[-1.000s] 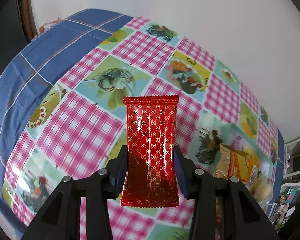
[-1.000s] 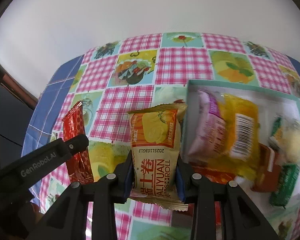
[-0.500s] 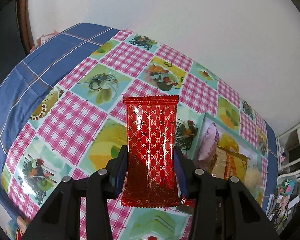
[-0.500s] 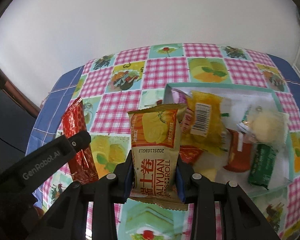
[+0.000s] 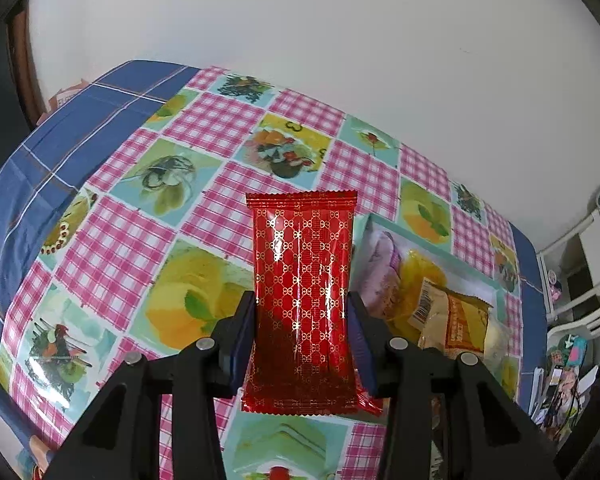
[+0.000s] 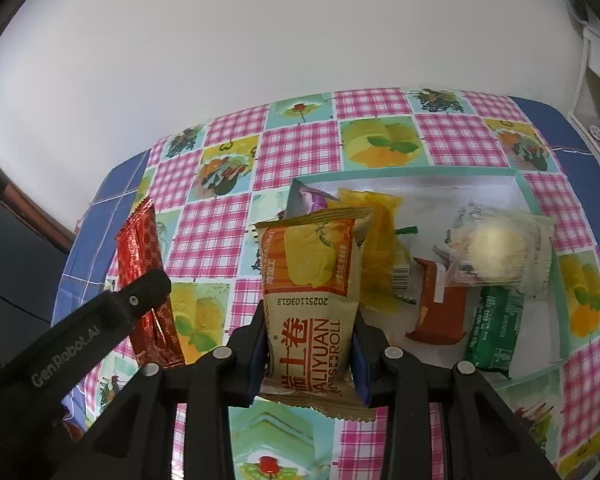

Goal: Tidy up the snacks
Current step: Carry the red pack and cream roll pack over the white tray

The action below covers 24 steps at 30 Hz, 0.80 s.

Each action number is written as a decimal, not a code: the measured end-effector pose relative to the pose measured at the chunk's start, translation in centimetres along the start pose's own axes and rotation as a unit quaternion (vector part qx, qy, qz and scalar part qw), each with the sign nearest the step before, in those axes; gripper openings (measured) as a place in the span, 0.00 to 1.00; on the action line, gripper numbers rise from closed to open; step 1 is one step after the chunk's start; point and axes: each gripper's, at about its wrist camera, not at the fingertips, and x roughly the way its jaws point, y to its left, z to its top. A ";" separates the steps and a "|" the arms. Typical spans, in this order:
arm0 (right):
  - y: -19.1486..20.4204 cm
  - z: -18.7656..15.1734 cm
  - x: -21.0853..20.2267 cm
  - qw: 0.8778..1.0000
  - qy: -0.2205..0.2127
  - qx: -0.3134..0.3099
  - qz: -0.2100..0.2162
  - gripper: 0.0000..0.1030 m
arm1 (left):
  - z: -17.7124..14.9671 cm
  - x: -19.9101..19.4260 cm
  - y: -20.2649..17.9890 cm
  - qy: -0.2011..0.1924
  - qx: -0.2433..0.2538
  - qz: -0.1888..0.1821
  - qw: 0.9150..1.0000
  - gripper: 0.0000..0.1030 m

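Observation:
My left gripper (image 5: 302, 332) is shut on a red foil snack packet (image 5: 302, 280) and holds it upright above the checked tablecloth. The packet (image 6: 146, 280) and the left gripper arm (image 6: 80, 332) also show at the left of the right wrist view. My right gripper (image 6: 310, 344) is shut on a tan and orange egg-roll packet (image 6: 312, 300), held above the left edge of a white tray with a teal rim (image 6: 528, 188). The tray (image 5: 404, 232) lies to the right of the red packet in the left wrist view.
The tray holds a purple packet (image 6: 314, 200), a yellow packet (image 6: 376, 248), an orange packet (image 6: 440, 308), a green packet (image 6: 496, 328) and a clear-wrapped cake (image 6: 496, 248). A white wall runs behind the table. Shelving (image 5: 580, 280) stands at the far right.
Both grippers have risen and drawn back with their packets. The whole tray now shows in the right wrist view, and more of it in the left wrist view.

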 end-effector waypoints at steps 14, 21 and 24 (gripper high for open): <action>-7.0 0.5 1.0 0.995 0.017 0.088 -0.035 0.37 | -2.1 2.4 -5.3 0.041 0.082 -0.007 0.996 0.44; -10.3 0.5 0.6 0.991 0.012 0.127 -0.049 0.37 | -3.0 2.9 -7.4 0.045 0.121 -0.017 0.992 0.44; -10.8 0.5 0.4 0.990 0.009 0.133 -0.051 0.37 | -3.3 2.8 -8.2 0.045 0.135 -0.024 0.990 0.44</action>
